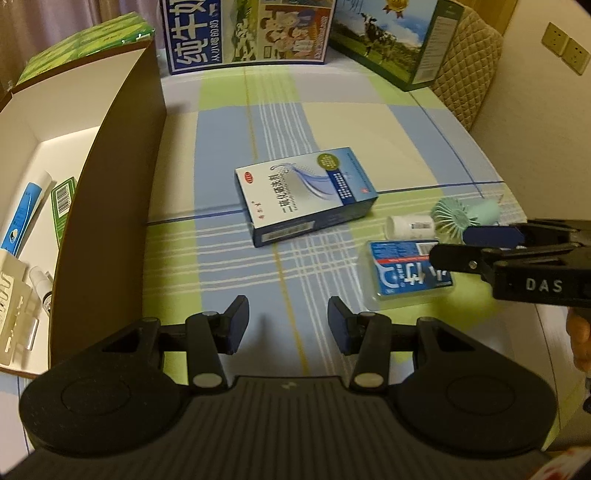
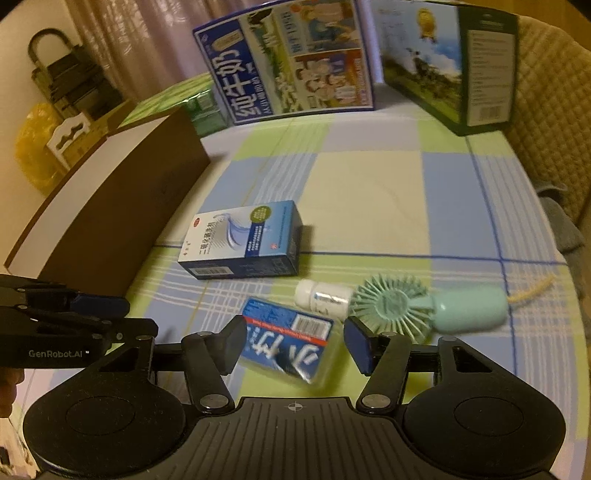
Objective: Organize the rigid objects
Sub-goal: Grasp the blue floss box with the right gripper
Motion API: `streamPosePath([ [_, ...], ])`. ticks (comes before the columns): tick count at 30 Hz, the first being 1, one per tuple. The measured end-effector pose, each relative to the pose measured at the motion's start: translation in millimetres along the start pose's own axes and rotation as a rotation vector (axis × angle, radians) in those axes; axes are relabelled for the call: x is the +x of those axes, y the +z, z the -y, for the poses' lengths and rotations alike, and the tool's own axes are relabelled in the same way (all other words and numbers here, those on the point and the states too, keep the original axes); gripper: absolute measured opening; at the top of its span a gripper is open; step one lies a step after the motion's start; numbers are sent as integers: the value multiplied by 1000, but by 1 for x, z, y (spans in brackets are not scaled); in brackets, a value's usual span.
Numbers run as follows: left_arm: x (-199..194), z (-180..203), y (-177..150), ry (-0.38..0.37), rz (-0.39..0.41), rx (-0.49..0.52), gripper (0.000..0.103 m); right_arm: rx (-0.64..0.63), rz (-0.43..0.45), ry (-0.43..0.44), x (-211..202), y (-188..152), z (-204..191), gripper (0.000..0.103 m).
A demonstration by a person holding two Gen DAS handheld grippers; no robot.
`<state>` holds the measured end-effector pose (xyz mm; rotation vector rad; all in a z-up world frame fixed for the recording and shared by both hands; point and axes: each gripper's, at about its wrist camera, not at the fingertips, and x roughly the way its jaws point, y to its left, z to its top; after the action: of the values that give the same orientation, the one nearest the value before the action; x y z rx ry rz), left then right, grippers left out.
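**Both tongs wide, right one straddling the blue packet**

In the right wrist view the right gripper [image 2: 293,343] fills the lower half of the frame, its jaws spread wide with the blue plastic packet [image 2: 286,341] lying on the cloth between them; neither pad visibly touches it. Just above the packet, right of centre, a small white bottle [image 2: 325,295] lies on its side, its end against the head of a mint-green handheld fan [image 2: 424,304] that stretches toward the right edge. A blue-and-white medicine box [image 2: 242,240] lies flat at centre-left, apart from the others. All rest on the checked tablecloth [image 2: 369,192].

In the left wrist view the left gripper [image 1: 288,325] sits at the lower centre, jaws wide and holding nothing, over bare cloth. The medicine box [image 1: 306,194] is at mid-frame above it; the packet [image 1: 402,275], bottle [image 1: 408,226] and fan [image 1: 465,214] cluster at the right, partly covered by the other gripper [image 1: 472,245] coming in from the right edge. Along the left side stands the brown open box [image 1: 110,184], with a blue-and-white tube [image 1: 26,214], a green carton [image 1: 61,206] and other small items inside. Milk cartons [image 1: 251,33] stand along the top of the frame.
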<state>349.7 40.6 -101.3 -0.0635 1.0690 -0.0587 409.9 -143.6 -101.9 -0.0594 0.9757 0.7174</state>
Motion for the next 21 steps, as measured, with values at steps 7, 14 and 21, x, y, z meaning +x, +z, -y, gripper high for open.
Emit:
streamPosePath([
  [7,7,-8,0,14,-18,-17,42,-67,-40,10,28,6,-1,53],
  [14,11,-15,-1,22,-30,-29,42,-125,-79,36,27,3,-6,53],
  [21,14,-17,-4,13,-40,-29,42,-133,-144,99,15,-16,-23,53],
])
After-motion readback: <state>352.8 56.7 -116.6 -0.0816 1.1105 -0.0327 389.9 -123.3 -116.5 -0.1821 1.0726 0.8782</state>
